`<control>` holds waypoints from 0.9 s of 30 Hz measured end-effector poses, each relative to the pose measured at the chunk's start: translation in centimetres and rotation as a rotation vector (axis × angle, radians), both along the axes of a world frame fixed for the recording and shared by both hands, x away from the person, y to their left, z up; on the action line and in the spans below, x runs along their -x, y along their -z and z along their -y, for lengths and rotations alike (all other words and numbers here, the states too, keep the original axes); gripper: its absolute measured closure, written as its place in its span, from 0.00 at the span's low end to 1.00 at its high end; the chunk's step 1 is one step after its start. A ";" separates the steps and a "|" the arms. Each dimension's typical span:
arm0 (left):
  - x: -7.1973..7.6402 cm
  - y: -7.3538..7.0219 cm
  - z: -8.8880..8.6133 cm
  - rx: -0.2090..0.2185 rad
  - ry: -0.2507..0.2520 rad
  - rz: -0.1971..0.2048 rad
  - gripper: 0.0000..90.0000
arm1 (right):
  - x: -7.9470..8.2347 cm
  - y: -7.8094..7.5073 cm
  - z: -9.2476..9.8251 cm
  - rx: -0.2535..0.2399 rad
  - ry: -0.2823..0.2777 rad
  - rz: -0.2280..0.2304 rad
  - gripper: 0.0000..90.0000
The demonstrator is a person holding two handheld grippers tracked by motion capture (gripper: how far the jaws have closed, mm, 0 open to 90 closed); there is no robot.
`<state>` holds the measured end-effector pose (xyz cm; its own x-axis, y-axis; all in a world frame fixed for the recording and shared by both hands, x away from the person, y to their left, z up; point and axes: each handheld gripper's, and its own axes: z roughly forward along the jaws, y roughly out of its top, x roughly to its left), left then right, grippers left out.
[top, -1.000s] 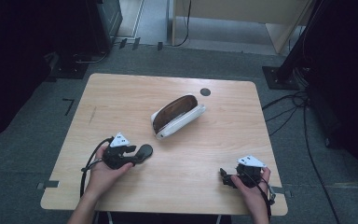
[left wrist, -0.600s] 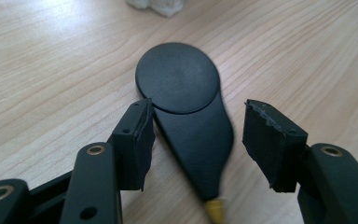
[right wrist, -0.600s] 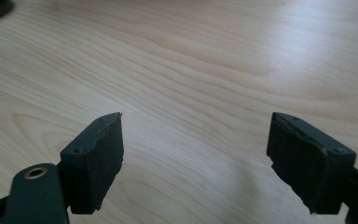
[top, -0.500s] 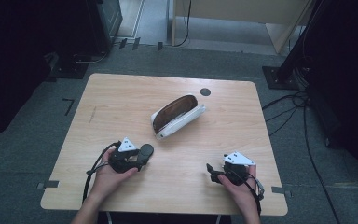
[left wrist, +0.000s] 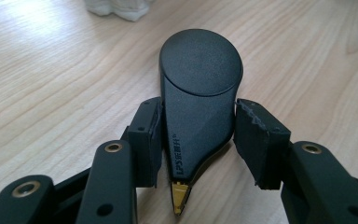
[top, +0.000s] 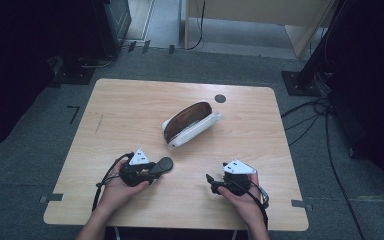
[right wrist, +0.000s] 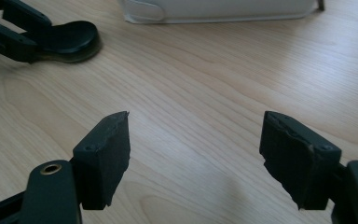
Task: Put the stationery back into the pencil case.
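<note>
Left gripper view: left gripper (left wrist: 198, 140) clamps black tape dispenser (left wrist: 199, 98).

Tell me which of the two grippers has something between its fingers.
The left gripper: a black teardrop-shaped tool with a gold tip sits between its fingers. The right gripper has only bare table between its spread fingers.

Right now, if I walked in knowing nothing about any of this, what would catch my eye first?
Probably the open white case with a brown lining, lying alone mid-table. Nearer the person, the left gripper has a black teardrop-shaped gadget with a gold tip between its fingers. The right gripper hovers with its fingers apart, nothing between them.
</note>
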<state>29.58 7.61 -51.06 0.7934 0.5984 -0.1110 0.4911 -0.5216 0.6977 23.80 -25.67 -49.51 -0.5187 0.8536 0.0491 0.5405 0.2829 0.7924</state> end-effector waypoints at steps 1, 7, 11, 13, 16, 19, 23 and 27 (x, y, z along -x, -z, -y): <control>0.0 0.0 0.0 0.005 0.009 -0.005 0.59 | 0.0 0.0 -0.3 -0.002 -0.010 -0.001 0.27; 0.2 0.0 0.3 0.030 0.054 -0.032 0.59 | -0.1 0.2 -1.7 -0.006 -0.053 0.000 0.27; 0.0 0.0 0.2 0.044 0.060 -0.049 0.59 | -0.3 0.8 -2.8 -0.011 -0.105 -0.001 0.27; -0.1 0.0 0.1 0.054 0.063 -0.066 0.59 | -0.5 1.1 -3.3 -0.030 -0.131 -0.008 0.28; -0.1 0.0 0.0 0.065 0.068 -0.085 0.59 | -0.7 1.6 -4.1 -0.055 -0.165 -0.018 0.30; -0.2 0.0 0.0 0.077 0.077 -0.109 0.59 | -0.8 1.9 -4.8 -0.047 -0.185 -0.022 0.32; -0.2 0.0 0.0 0.090 0.097 -0.138 0.59 | -0.8 2.3 -5.8 -0.047 -0.235 -0.010 0.34; -0.3 0.0 0.0 0.113 0.116 -0.162 0.59 | -0.8 2.6 -6.4 -0.041 -0.271 -0.007 0.35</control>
